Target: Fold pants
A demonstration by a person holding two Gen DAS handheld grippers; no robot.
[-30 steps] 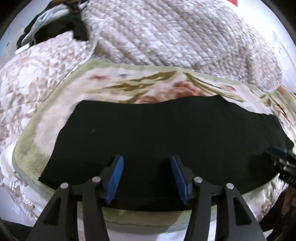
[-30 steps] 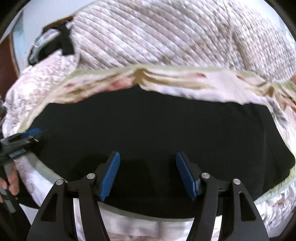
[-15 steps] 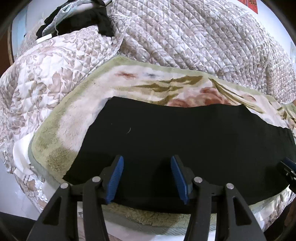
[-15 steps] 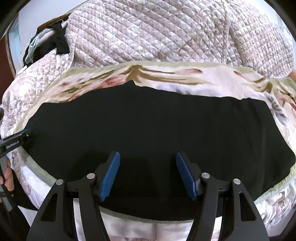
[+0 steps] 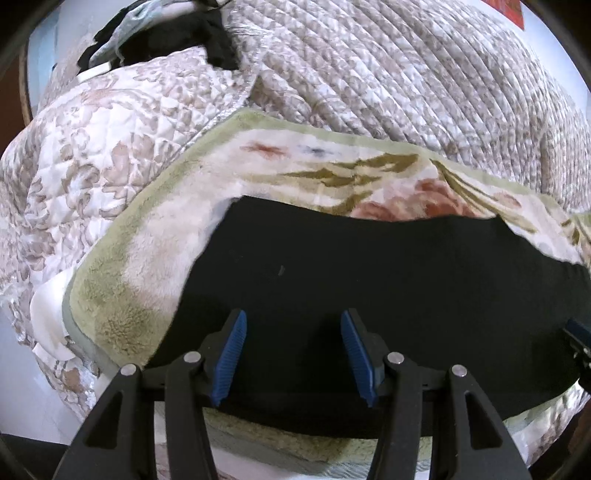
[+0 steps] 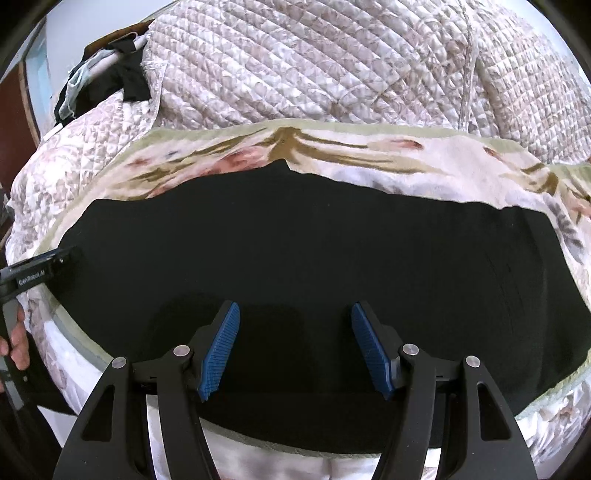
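The black pants (image 5: 369,280) lie flat in a long band across a floral fleece blanket (image 5: 147,236) on the bed; they also show in the right wrist view (image 6: 295,251). My left gripper (image 5: 291,350) is open and empty, hovering over the pants' near edge close to their left end. My right gripper (image 6: 295,347) is open and empty over the near edge further right. The right gripper's tip shows at the far right of the left wrist view (image 5: 578,334). The left gripper shows at the left of the right wrist view (image 6: 40,271), held by a hand.
A quilted floral bedspread (image 5: 406,74) is piled behind the blanket, also in the right wrist view (image 6: 314,66). Dark clothes (image 5: 166,33) lie at the back left. The bed's near edge and white sheet (image 6: 258,465) run just below the grippers.
The left gripper has shifted left along the pants, so their left end sits nearer the view's middle. The right gripper has barely moved. Both stay open.
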